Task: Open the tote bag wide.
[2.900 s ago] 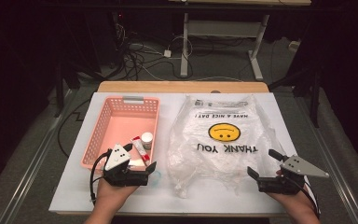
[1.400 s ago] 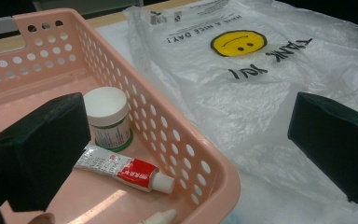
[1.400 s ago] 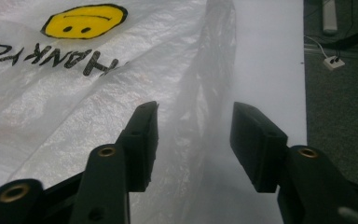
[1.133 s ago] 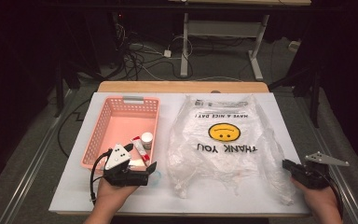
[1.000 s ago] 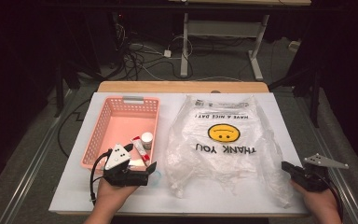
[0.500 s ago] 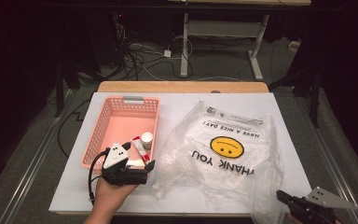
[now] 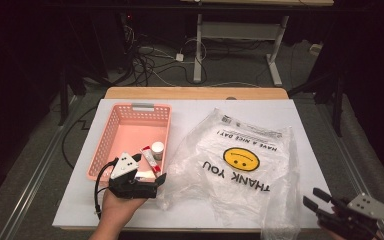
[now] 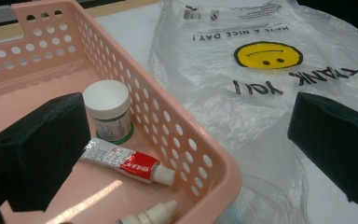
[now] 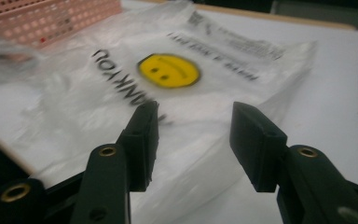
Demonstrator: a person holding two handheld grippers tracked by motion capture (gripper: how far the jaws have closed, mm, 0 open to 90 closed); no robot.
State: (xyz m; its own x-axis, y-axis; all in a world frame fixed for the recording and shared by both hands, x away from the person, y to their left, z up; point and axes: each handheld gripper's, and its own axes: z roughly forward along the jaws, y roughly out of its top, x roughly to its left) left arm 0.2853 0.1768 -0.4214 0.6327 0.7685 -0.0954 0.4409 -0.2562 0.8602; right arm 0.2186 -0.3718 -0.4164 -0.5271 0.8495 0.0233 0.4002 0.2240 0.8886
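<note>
A clear plastic bag with a yellow smiley and "THANK YOU" print lies crumpled on the white table top. To its left is a pink basket holding a white-capped jar, a red and white tube and a small dropper bottle. My left gripper is open at the basket's near right corner, one jaw over the basket and the other over the bag. My right gripper hangs at the table's near right corner. Its jaws have just been opening, and the bag lies below and beyond them, unpressed.
A wooden strip runs along the table's far edge. Beyond it, cables lie on the dark floor beside the legs of another desk. Bare white surface shows right of the bag and left of the basket.
The right gripper moved toward the near right corner, dragging the bag's near edge to the right, then opened and let go. The left hand and basket stayed still.
</note>
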